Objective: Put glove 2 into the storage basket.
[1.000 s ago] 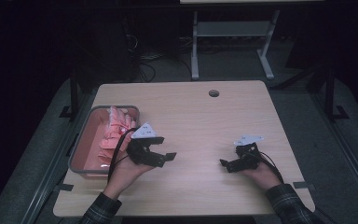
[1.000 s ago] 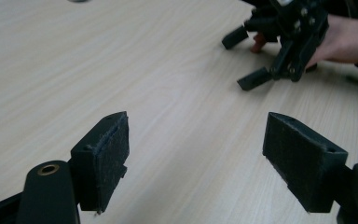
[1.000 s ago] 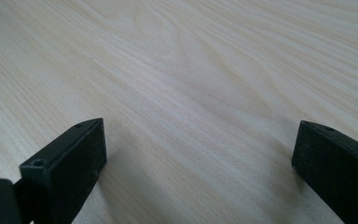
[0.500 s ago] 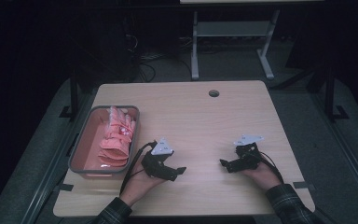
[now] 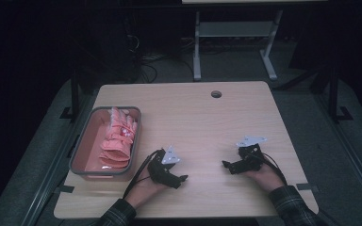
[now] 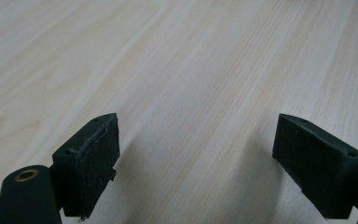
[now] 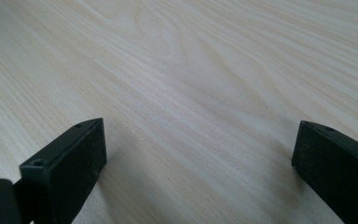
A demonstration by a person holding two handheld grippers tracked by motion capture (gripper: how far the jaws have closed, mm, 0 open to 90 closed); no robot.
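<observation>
My left gripper [image 5: 183, 179] rests low on the wooden table [image 5: 193, 122], near the front edge and just right of the grey bin [image 5: 82, 141]. Its jaws have just been opening and stand wide apart over bare wood, with nothing between them [image 6: 196, 154]. A heap of pink cloths [image 5: 115, 139] lies inside the bin. My right gripper [image 5: 226, 165] sits on the table at the front right, pointing left toward the other one. It is open too, and only wood grain lies between its jaws [image 7: 198, 158].
A round cable hole [image 5: 216, 93] sits near the table's far edge. Beyond the table stand a metal frame [image 5: 235, 33] and tangled cables [image 5: 146, 61] on a dark floor. Bare wood spans the stretch between the two grippers.
My left gripper has come away from the bin's right rim, moving right and toward the front edge and sinking to the tabletop. The right hand has stayed put.
</observation>
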